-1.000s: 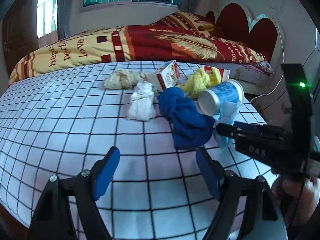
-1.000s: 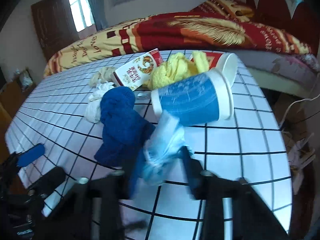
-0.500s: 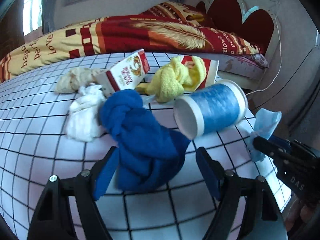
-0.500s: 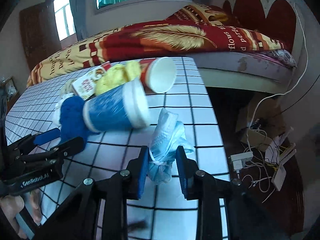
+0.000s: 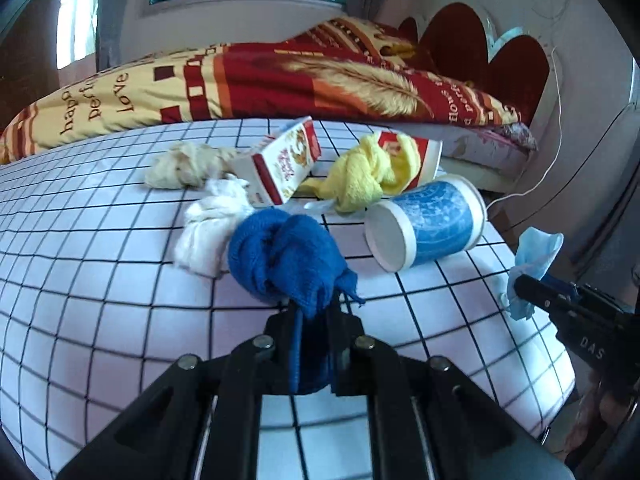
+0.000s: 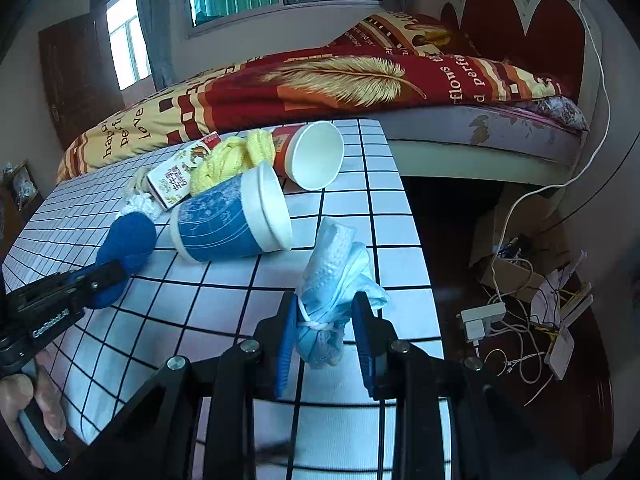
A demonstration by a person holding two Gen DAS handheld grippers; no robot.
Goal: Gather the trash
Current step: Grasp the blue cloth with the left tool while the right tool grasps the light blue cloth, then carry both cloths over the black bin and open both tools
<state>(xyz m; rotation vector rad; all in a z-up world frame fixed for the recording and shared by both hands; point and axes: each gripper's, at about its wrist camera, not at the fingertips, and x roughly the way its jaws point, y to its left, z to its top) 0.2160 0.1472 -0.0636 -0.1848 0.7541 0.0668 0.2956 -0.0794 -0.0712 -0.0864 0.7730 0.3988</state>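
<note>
The knotted blue cloth [image 5: 286, 258] is a thick, dark-blue knit bundle lying on the gridded tabletop [image 5: 100, 304], with a white rag [image 5: 212, 220] touching its left side. The left hand-held gripper [image 5: 314, 316] has just closed, and its fingers are pressed together on the cloth's near end. The right hand-held gripper [image 6: 324, 320] pinches a crumpled pale-blue face mask [image 6: 336, 280], tied with a white loop, near the tabletop's right edge. A blue paper cup [image 6: 232, 220] lies on its side between the cloth and the mask. Behind it lie a yellow knotted cloth [image 5: 368, 176], a red-and-white carton [image 5: 282, 166], a red cup [image 6: 312, 154] and a beige rag [image 5: 184, 164]. The near and left stretches of the tabletop lie bare. Past the right edge the floor [image 6: 452, 216] holds tangled cables [image 6: 516, 320]; a bed [image 6: 320, 80] runs along the far edge.
</note>
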